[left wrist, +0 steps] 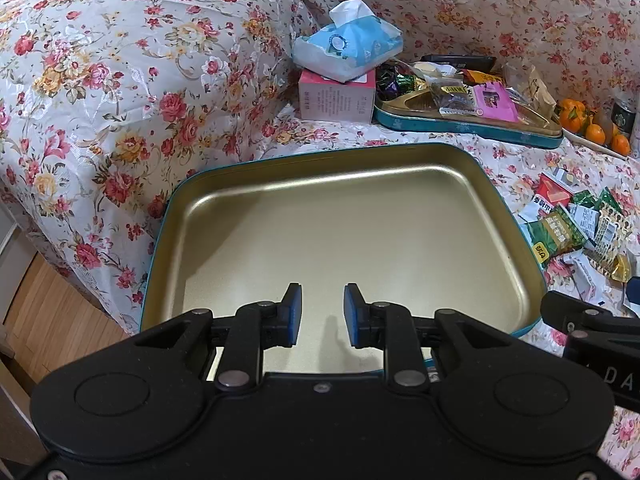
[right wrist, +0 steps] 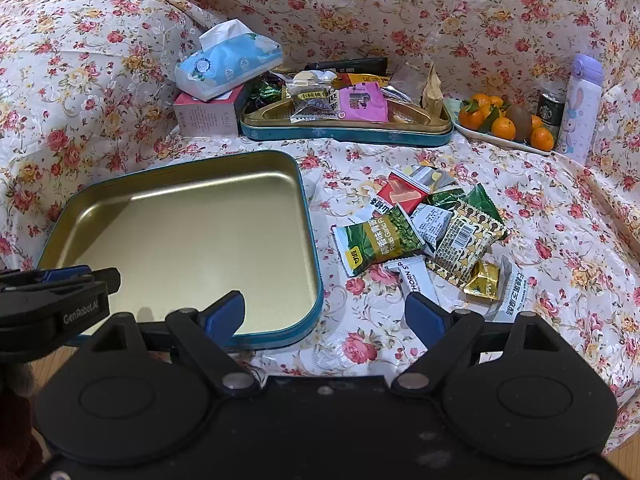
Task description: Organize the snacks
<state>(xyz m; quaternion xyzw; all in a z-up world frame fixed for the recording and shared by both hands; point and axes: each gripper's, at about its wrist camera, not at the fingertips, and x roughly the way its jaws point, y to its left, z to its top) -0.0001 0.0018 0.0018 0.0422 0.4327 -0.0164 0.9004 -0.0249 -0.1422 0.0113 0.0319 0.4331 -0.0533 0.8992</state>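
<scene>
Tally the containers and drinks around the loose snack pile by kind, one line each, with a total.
Teal tins, the empty tin and the filled tin: 2
Tissue packs, the blue tissue pack on the pink tissue box: 2
Fruit plate: 1
Dark can: 1
Lilac bottle: 1
Total: 7

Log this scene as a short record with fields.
surface: floral cloth
near tin: empty tin, gold inside, teal rim
far tin: filled tin, holds snacks
loose snacks: packet pile, right of empty tin
fruit: oranges on plate
left gripper: jaws narrow, nothing between, over empty tin
right gripper: jaws wide, empty
</scene>
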